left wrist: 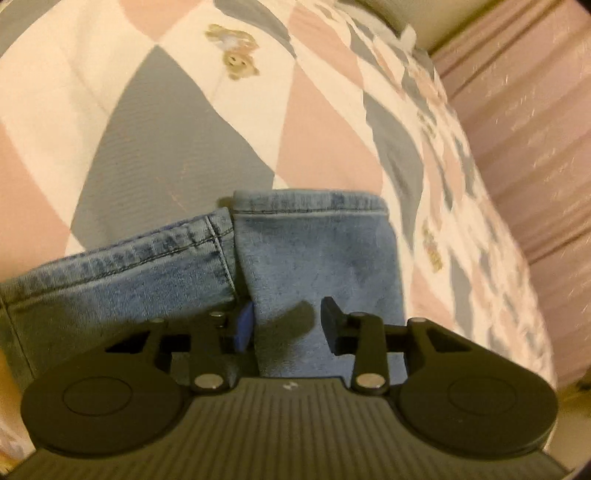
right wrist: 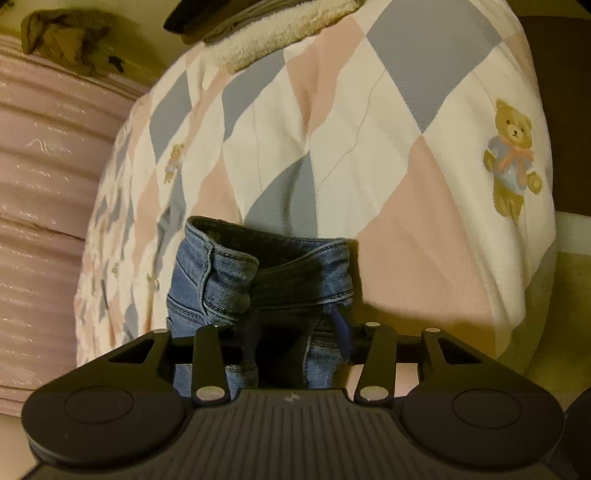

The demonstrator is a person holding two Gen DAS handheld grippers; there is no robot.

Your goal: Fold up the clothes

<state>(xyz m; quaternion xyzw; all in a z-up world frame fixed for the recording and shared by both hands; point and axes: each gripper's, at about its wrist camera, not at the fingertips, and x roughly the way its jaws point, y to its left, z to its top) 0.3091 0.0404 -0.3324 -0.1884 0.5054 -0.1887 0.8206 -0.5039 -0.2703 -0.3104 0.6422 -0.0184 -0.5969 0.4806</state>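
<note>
Left gripper [left wrist: 286, 325]: fingers apart, a fold of the jeans [left wrist: 317, 254] lying between them. One blue pad sits at the fabric's left edge; the black finger on the right stands clear of the cloth, so no firm pinch shows. This is the leg-hem end: two hems side by side, one stitched hem overlapping the other.

Right gripper [right wrist: 297, 332]: fingers narrow, bunched waistband denim between them; they look closed on the jeans [right wrist: 258, 273], though the fabric hides the contact.

Jeans lie over a diamond-patterned bed quilt [left wrist: 184, 122], hems at one gripper, waistband at the other. Whether they hang lifted or rest on the quilt, I cannot tell.

Risks, as judgement:
- Left grasp is loose; any pull could slip the hem out and drop that end.
- The two legs are not squared, so a fold from here would likely come out skewed.
- The waistband is crumpled in the right grasp; creases could get pressed in.

Views compared: the left wrist view alone shows the hems and their misalignment. The right wrist view alone shows the open waistband, a fleece-lined garment [right wrist: 288, 29] at the quilt's far edge, and a brown item [right wrist: 62, 37] beyond the bed.
</note>
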